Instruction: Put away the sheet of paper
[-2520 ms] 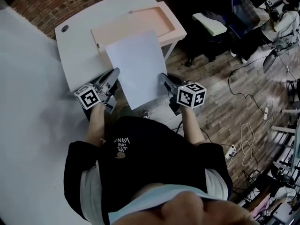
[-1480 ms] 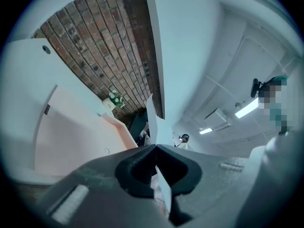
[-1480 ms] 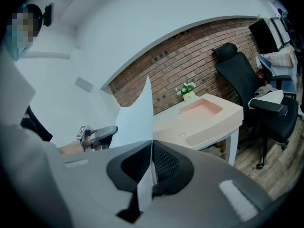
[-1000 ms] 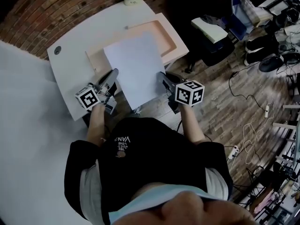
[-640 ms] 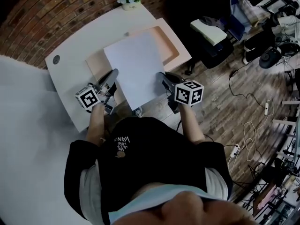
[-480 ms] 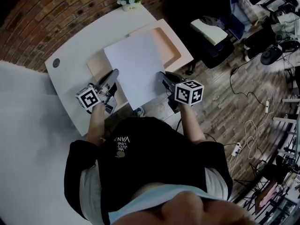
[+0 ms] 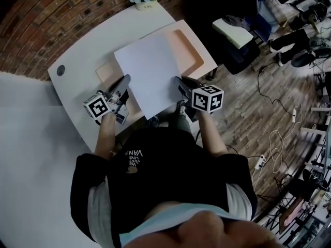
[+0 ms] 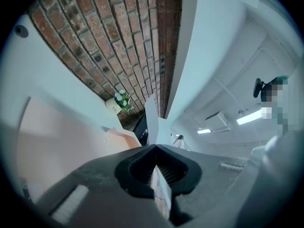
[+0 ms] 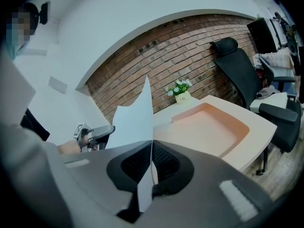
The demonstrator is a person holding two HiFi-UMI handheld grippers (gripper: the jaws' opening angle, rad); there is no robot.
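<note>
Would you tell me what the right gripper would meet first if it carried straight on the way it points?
Probably the peach tray: the right gripper, shut on the sheet of paper, aims slightly downward towards it, though depth is unclear.

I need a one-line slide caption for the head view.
Left gripper and right gripper hold a sheet of paper over a peach tray on a white desk.

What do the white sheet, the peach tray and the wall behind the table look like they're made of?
Sheet: probably thin matte paper; hair-thin edge-on and slightly bowed.
Tray: likely smooth matte moulded plastic, judging by its rounded rim and even colour.
Wall: rough red brick with visible mortar joints.
</note>
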